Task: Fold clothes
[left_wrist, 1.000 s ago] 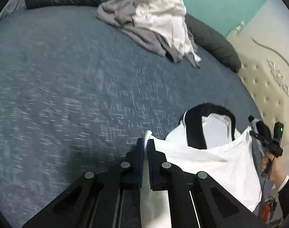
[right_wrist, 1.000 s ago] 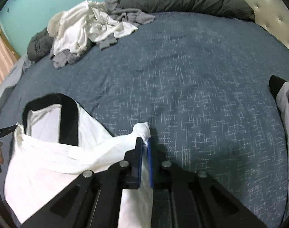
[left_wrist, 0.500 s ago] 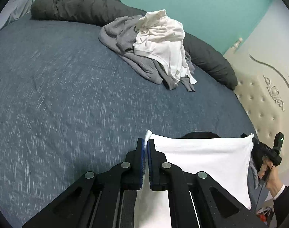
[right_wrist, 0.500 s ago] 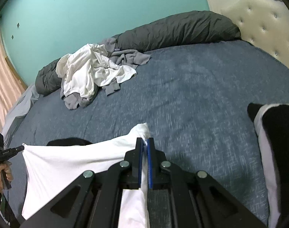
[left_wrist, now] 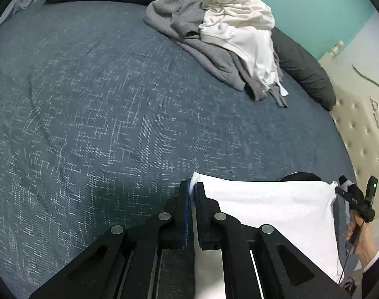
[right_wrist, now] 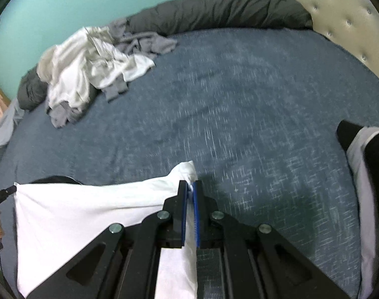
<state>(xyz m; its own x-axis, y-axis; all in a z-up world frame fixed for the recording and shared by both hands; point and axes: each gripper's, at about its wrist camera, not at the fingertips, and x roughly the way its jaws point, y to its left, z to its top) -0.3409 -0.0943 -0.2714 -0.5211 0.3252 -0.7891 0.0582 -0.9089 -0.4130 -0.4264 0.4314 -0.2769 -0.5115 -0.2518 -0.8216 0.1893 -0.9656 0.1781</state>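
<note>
**A:** So where's your white cotton shirt (left_wrist: 269,206) sitting right now?

**B:** You've got it stretched flat between both tools, at the near edge of the blue woven bedspread (left_wrist: 114,124). Your left gripper (left_wrist: 192,186) has its jaws pressed together on one corner of the shirt, and the black right gripper (right_wrist: 191,186) pinches the opposite corner, a little tuft of cloth poking out past the blue pads (right_wrist: 182,199). From the left camera you can see your right hand (left_wrist: 361,239) on the handle at the shirt's far side.

**A:** And the rest of the laundry?

**B:** The rumpled heap of grey and white clothes (left_wrist: 229,37) is well apart from the shirt, across the bedspread, up against the long dark grey bolster pillow (right_wrist: 214,10). There's also a black and white garment (right_wrist: 366,174) on the bedspread to the right of your right gripper; it's cut off at the frame edge, so can't tell if it's folded. A bit of black trim (left_wrist: 299,175) peeks out just behind the shirt's top edge.
</note>
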